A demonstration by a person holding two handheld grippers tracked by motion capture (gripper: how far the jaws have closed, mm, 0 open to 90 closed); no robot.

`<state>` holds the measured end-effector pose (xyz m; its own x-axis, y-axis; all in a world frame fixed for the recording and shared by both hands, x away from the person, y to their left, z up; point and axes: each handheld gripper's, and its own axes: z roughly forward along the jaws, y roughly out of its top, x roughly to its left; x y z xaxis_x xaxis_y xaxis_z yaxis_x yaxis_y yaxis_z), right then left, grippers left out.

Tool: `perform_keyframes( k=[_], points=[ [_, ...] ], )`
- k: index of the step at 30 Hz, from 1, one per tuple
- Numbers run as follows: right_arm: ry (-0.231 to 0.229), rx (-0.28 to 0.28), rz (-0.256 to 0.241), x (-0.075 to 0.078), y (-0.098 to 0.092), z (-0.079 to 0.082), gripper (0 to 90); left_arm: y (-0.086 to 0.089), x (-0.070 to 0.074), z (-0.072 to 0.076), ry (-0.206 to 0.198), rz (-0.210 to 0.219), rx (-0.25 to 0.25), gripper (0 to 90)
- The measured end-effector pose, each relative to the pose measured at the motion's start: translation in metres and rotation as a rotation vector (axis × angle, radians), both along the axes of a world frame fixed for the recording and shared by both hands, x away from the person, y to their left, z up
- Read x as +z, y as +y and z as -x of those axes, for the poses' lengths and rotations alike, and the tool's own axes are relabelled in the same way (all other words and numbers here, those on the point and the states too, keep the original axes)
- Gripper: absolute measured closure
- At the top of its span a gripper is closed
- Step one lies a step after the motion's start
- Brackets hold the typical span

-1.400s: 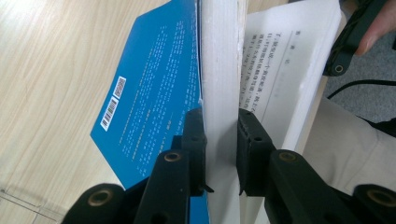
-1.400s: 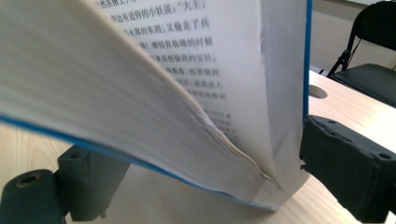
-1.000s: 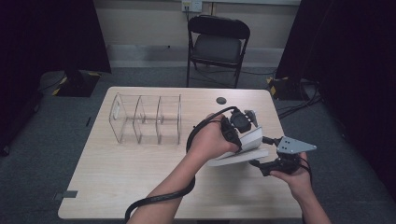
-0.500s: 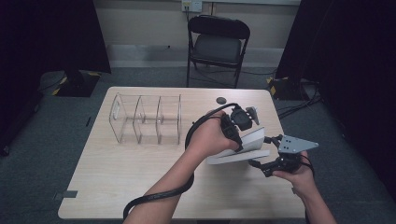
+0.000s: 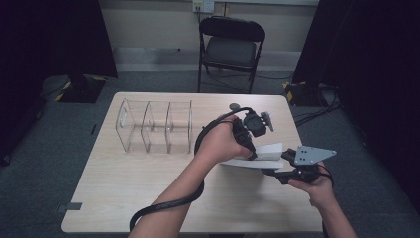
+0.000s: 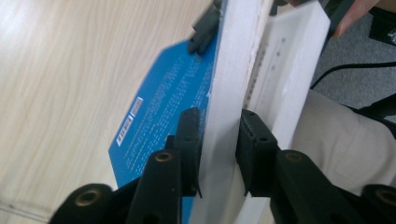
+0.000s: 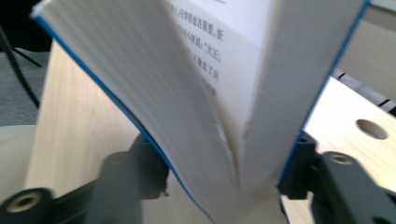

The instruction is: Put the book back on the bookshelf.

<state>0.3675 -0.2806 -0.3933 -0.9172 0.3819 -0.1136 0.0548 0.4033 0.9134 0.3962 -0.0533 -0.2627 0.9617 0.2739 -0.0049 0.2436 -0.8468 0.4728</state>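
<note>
At the left of the counter [image 5: 124, 198] a clear divided organizer [image 5: 154, 127] is standing, well apart from the work. The task's thing, a paperback book [image 5: 257, 154] with a blue cover, is being held above the right part of the counter, between the two grippers.

The left gripper [image 5: 251, 152] is coming from above, and its jaws are closing narrow on one block of pages together with the blue cover [image 6: 159, 112]; the other block is falling open beside it. The right gripper [image 5: 275, 167] is taking the book from the person's side, and its jaws are standing rather wide, one on each cover, around the partly open book [image 7: 224, 93].

The book is looking light and not fragile, but it is soft: the pages are bending and fanning out, and the glossy cover is probably a little slippery. A hold near the spine, across the whole thickness, is seeming the safest place, because there the paper is stiffest.

The long axis is running roughly left to right across the counter, nearly level. I am thinking the spine is pointing down towards the right gripper, though the blur is making this uncertain.
</note>
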Motion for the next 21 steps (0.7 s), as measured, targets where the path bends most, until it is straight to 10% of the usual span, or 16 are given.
perform_keyframes(
  k=[10,19,21],
  points=[
    [0.072,-0.016,-0.042,0.002,-0.002,-0.006,54.4,0.014,0.001,-0.005,-0.196,0.1,-0.014,48.4],
    [0.078,-0.013,-0.047,0.004,-0.003,-0.01,55.0,0.012,0.007,-0.016,-0.156,0.082,0.009,42.6],
    [0.087,-0.019,-0.058,0.003,-0.005,-0.011,56.4,0.015,0.014,-0.018,-0.13,0.138,0.047,35.2]
  ],
)
